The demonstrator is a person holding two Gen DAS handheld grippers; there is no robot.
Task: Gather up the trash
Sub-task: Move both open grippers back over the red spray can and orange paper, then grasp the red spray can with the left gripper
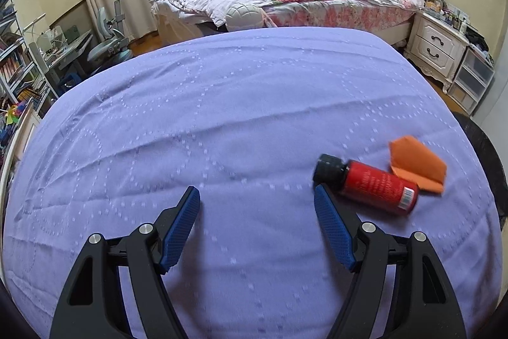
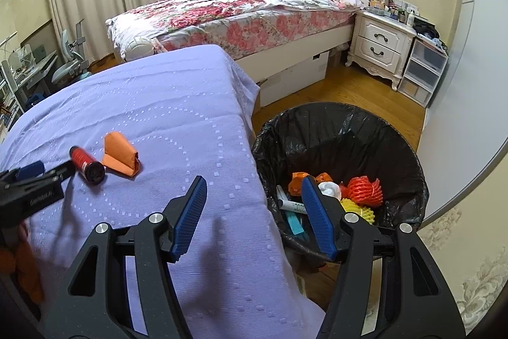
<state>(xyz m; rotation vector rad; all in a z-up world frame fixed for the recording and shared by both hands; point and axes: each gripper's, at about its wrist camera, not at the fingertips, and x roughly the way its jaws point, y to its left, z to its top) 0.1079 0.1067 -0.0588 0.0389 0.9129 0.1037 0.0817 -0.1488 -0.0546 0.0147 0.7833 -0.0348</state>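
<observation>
purple bedspread (image 1: 222, 116) holds red bottle (image 1: 377, 186), orange paper (image 1: 419, 164); left gripper (image 1: 257, 196), right gripper (image 2: 254, 189) both spread, empty.

Black plastic gripper arms, blue ribbed fingers (image 1: 181, 227), round silver screws, orange sleeve
</observation>
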